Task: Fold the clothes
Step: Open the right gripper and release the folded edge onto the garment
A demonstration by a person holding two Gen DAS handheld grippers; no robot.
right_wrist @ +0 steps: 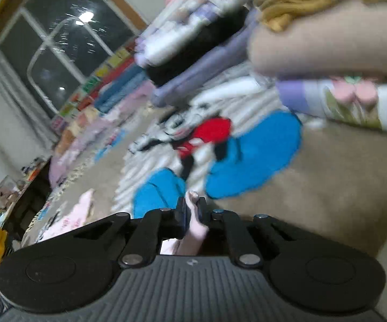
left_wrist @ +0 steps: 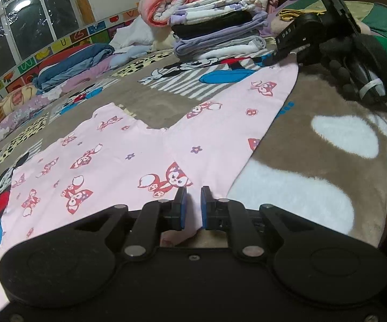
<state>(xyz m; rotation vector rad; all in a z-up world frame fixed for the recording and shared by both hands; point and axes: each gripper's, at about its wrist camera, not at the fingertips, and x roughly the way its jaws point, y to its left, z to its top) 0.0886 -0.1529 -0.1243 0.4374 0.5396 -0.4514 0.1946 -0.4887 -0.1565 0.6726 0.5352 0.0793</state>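
On a bed covered by a brown cartoon-mouse blanket point(left_wrist: 314, 161), I hold a pair of pink trousers point(left_wrist: 129, 155) printed with red foxes and bows, spread flat with both legs reaching away from me. My left gripper point(left_wrist: 193, 206) is clamped on the near edge of the trousers at the waist, the pink cloth pinched between its blue pads. My right gripper point(right_wrist: 192, 209), seen in its own tilted and blurred view, is closed on a fold of the same pink cloth, which bunches up between its fingers. From the left wrist view, that right gripper sits at the far end of the right trouser leg, held in my black-gloved hand point(left_wrist: 354, 56) with a green sleeve behind it. Beyond the trousers stands a stack of folded clothes point(left_wrist: 215, 21) in lilac, white, black and pink, with more folded garments point(left_wrist: 72, 64) lined up along the far edge beneath a dark window point(left_wrist: 24, 10).
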